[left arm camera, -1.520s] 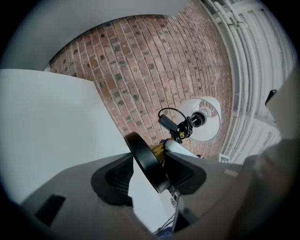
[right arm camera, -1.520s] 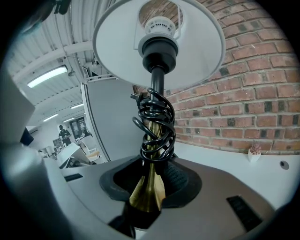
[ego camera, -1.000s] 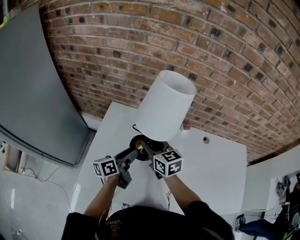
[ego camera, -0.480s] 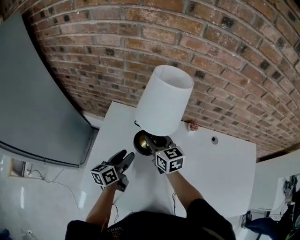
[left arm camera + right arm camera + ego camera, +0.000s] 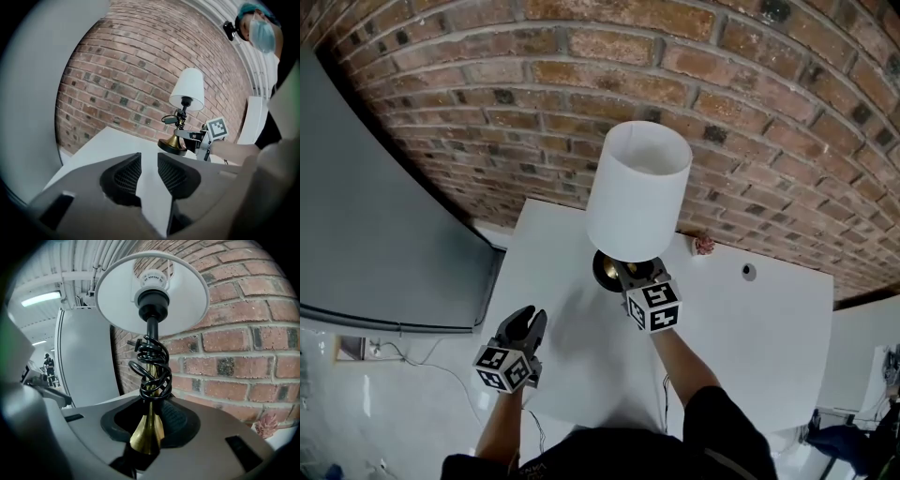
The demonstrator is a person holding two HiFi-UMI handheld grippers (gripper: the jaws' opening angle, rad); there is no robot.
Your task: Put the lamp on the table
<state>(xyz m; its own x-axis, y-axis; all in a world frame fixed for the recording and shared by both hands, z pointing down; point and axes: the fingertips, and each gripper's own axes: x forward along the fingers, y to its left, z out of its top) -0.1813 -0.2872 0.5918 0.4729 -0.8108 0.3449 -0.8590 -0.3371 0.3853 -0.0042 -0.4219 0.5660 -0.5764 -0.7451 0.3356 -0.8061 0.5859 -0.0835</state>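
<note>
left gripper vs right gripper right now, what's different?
Grip: the left gripper is empty, jaws just closed to a narrow gap with nothing between. The right gripper, jaws just tightened slightly, clamps the lamp by its brass stem.
Place: left gripper sits at the near-left edge of the table, apart from the lamp. Right gripper is at the lamp's base.
Both carry a marker cube.

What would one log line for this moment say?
right gripper: shut on lamp | left gripper: open, empty, jaws just closing | lamp: upright over table
</note>
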